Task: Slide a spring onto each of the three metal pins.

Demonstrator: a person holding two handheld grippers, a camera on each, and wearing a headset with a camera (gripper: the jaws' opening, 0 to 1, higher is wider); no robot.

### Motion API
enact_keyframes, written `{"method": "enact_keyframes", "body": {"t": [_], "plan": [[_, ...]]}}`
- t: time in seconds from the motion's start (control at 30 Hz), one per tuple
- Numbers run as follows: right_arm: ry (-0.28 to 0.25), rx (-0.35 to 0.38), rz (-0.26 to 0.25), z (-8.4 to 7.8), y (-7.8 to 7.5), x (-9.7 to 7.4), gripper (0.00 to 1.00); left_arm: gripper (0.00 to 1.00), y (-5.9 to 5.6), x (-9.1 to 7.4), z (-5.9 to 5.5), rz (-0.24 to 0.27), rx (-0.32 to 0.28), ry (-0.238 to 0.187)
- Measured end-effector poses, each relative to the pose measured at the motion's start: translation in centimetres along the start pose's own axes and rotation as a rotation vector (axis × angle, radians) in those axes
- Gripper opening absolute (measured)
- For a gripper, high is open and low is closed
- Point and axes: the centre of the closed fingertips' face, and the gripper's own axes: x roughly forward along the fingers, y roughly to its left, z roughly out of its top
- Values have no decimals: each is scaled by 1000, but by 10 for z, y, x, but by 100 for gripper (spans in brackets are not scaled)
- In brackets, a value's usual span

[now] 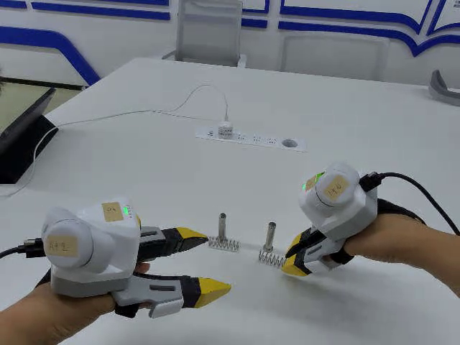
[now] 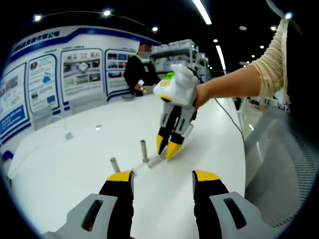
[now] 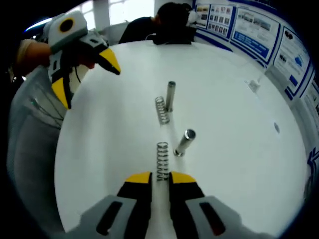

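Two short metal pins stand upright on the white table [image 1: 144, 165]: the left pin [image 1: 222, 224] and the right pin [image 1: 269, 234]. One spring [image 1: 224, 244] lies at the foot of the left pin. A second spring [image 1: 271, 257] lies beside the right pin, and my right gripper [image 1: 295, 267] is shut on its near end. In the right gripper view that spring [image 3: 162, 158] runs out from between the yellow tips of the right gripper [image 3: 160, 178], past a pin [image 3: 184, 142]. My left gripper [image 1: 203, 261] is open and holds nothing, just left of the pins.
A white power strip [image 1: 251, 138] with a plugged-in cable lies further back on the table. A dark screen [image 1: 21, 136] leans at the left edge. A chair [image 1: 208, 32] stands behind the table. A person [image 2: 139, 69] is at the far end.
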Motion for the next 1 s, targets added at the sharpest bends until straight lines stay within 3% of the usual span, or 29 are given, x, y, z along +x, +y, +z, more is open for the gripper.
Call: {"method": "enact_keyframes", "body": {"t": [0.5,1.0], "plan": [[12,10,20,-3,1,3,12,47,-1,1,0,-1,5,8],[-24,-68,24,15,21,-27,12,46,-4,9,2,-25,36,21]]}}
